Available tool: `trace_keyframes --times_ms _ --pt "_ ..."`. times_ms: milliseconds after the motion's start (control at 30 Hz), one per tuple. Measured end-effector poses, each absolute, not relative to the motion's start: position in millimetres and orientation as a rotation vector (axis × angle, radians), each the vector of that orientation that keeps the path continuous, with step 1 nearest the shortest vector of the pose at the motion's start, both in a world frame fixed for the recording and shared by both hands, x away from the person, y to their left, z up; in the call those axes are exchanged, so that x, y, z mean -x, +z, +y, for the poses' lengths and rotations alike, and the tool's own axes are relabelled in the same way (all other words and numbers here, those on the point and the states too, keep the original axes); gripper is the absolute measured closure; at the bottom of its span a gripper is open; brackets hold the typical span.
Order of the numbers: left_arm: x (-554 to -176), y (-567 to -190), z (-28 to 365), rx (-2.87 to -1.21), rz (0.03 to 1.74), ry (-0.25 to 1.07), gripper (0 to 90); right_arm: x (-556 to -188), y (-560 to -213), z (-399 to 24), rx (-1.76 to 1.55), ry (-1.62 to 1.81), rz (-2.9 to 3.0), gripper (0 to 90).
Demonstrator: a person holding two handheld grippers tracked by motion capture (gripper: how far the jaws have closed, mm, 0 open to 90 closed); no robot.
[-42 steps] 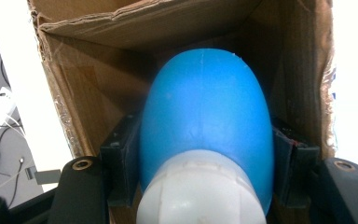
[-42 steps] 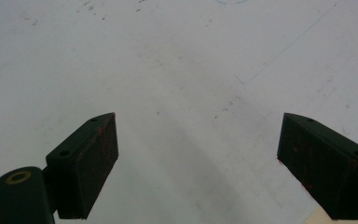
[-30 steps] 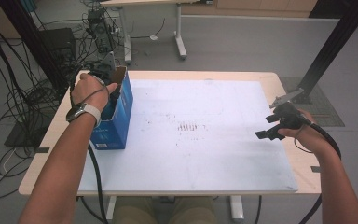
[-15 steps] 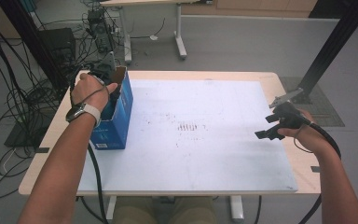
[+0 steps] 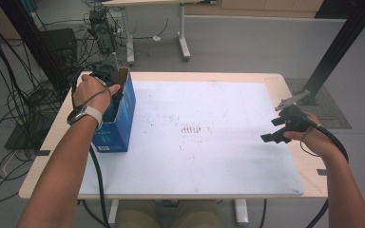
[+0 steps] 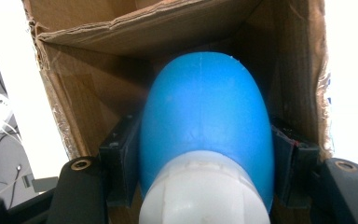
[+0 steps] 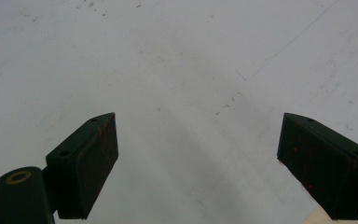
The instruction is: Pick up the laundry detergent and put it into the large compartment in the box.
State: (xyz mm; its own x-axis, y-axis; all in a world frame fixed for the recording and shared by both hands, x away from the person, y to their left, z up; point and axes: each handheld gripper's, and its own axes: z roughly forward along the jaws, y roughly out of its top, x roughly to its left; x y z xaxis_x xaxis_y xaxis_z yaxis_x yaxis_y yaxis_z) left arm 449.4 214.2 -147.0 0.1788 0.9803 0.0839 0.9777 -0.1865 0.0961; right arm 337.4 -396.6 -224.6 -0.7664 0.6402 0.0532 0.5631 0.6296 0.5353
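The left gripper (image 6: 205, 154) reaches down into the open top of the blue cardboard box (image 5: 116, 126) at the left edge of the table (image 5: 285, 83). Its jaws are closed on a blue rounded object with a white end (image 6: 205, 135); both pads press its sides, and the object sits inside the brown box interior. The right gripper (image 7: 198, 163) hovers above the white mat (image 5: 209, 142) near its right edge. Its jaws stand wide apart, with nothing between them and no contact with any surface.
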Motion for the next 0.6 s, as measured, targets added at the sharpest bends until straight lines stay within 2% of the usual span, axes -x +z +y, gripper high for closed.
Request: trace_keyframes --times_ms 300,600 --pt "-448 -148 217 -2.397 1.976 0.206 30.2 -337 -224 -396 -1.010 0.805 2.709 12.4" --pt "-447 -146 224 -2.384 1.964 0.194 27.9 -338 -225 -394 -1.011 0.798 2.715 12.4"
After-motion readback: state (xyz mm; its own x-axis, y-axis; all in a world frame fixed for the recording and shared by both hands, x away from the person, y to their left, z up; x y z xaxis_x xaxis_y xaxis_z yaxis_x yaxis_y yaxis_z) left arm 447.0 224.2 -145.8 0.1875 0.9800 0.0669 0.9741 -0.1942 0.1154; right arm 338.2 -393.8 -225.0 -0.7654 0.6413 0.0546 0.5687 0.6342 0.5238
